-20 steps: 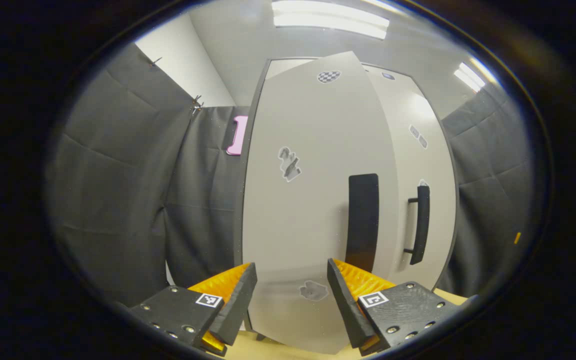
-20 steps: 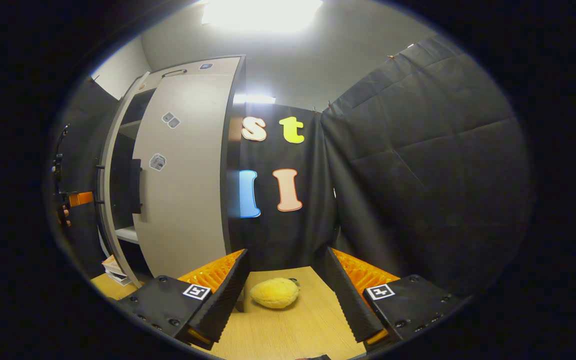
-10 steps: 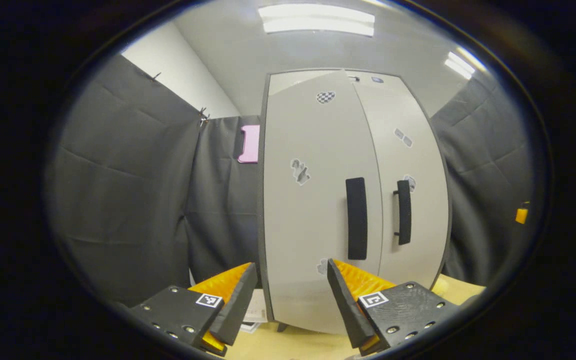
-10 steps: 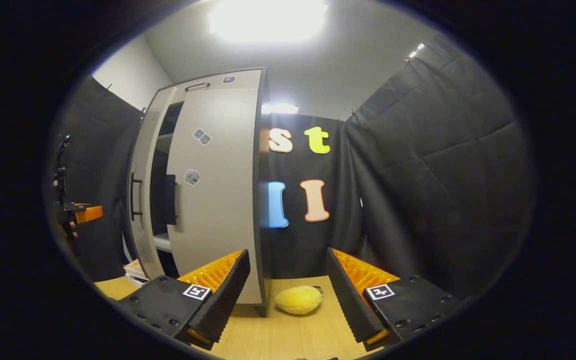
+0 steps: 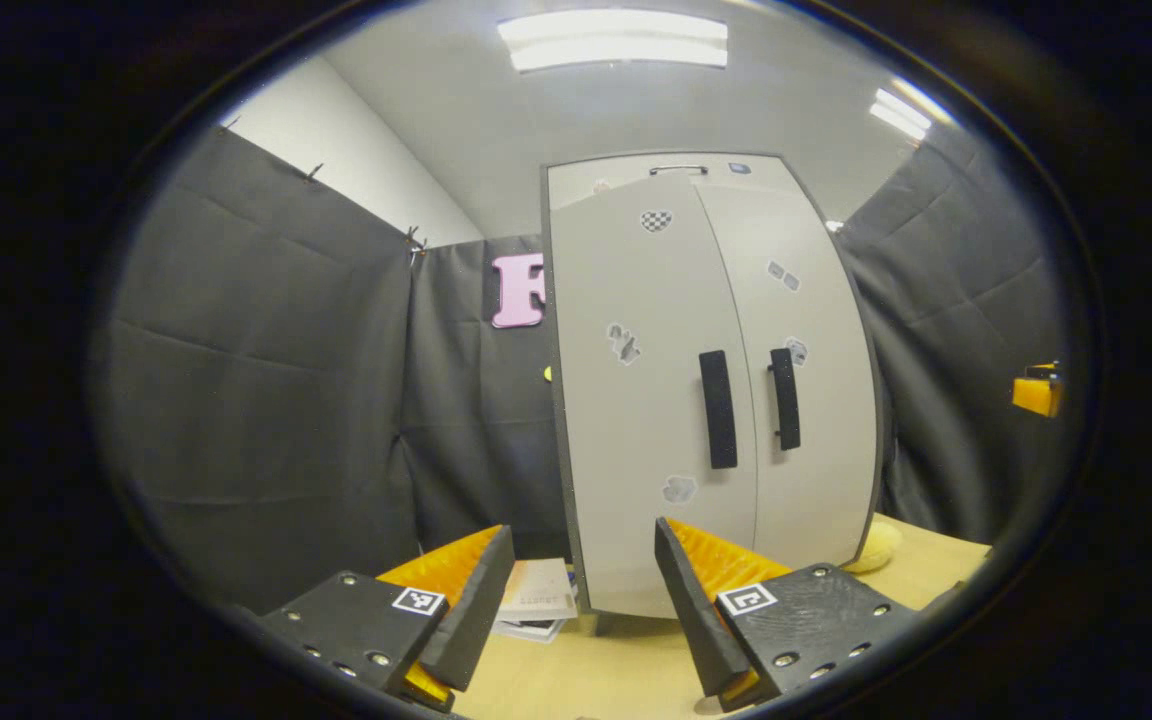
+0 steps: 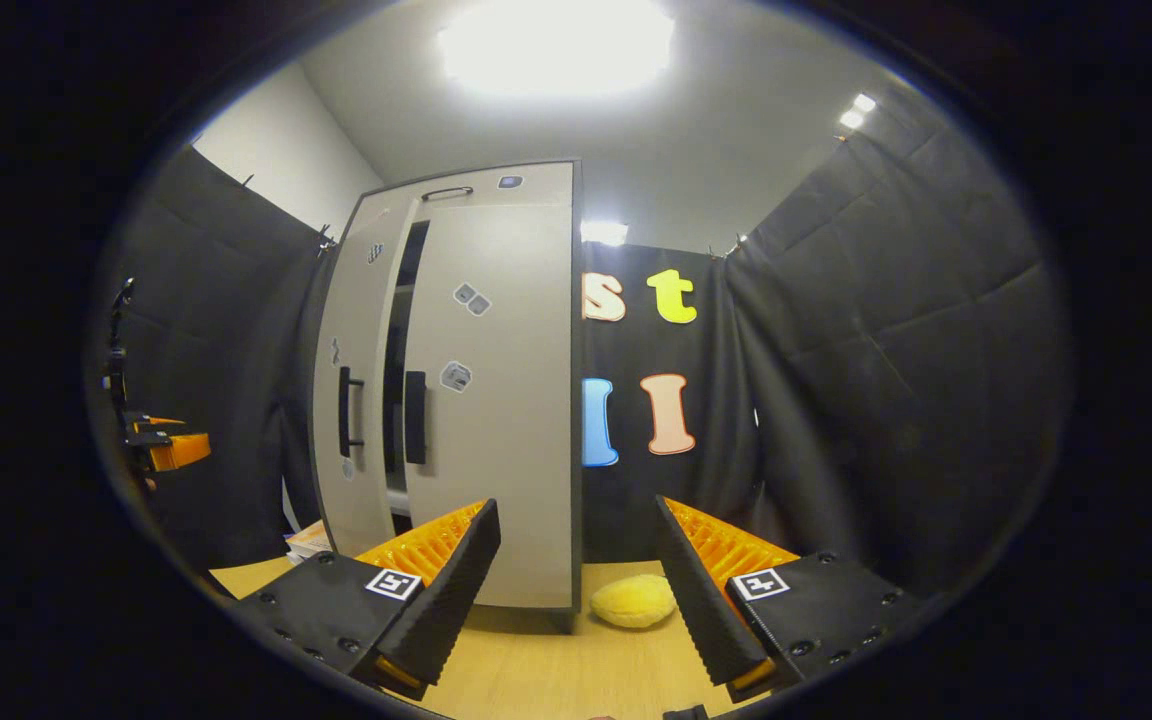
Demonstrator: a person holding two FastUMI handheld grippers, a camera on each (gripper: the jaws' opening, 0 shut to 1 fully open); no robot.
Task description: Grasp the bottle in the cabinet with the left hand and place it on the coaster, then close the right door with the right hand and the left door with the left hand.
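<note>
1. Left tongs (image 5: 584, 600): spread wide, nothing between them, held low and back from the cabinet (image 5: 576, 178), aimed at the left door (image 5: 636, 420). Probably drawn off after a push on that door, judging by the stand-off.
2. Right tongs (image 6: 576, 610): likewise wide apart and empty, held off to the cabinet's right, pointing past the right door (image 6: 496, 420) toward the booth wall. Parked there, it seems, with the right door's job finished.
3. Right door: flush with the cabinet's side edge in the right gripper view, so judged shut.
4. Left door: looks closed head-on in the left gripper view, yet from the right gripper view a dark slit (image 6: 398, 380) runs between the two doors, so judged a little ajar. A last push likely needed.
5. Handles (image 5: 719, 408) side by side near the meeting edges; flat door face beside them free for pushing.
6. Bottle and coaster: whereabouts impossible to tell from here.
7. Around: a yellow lump (image 6: 633, 600) on the table (image 6: 536, 680) just by the cabinet's right corner; a stack of booklets (image 5: 536, 598) at the left corner.
8. In the way: nothing between left tongs and left door; booklets low and aside, clear of the door's swing as far as can be judged.
</note>
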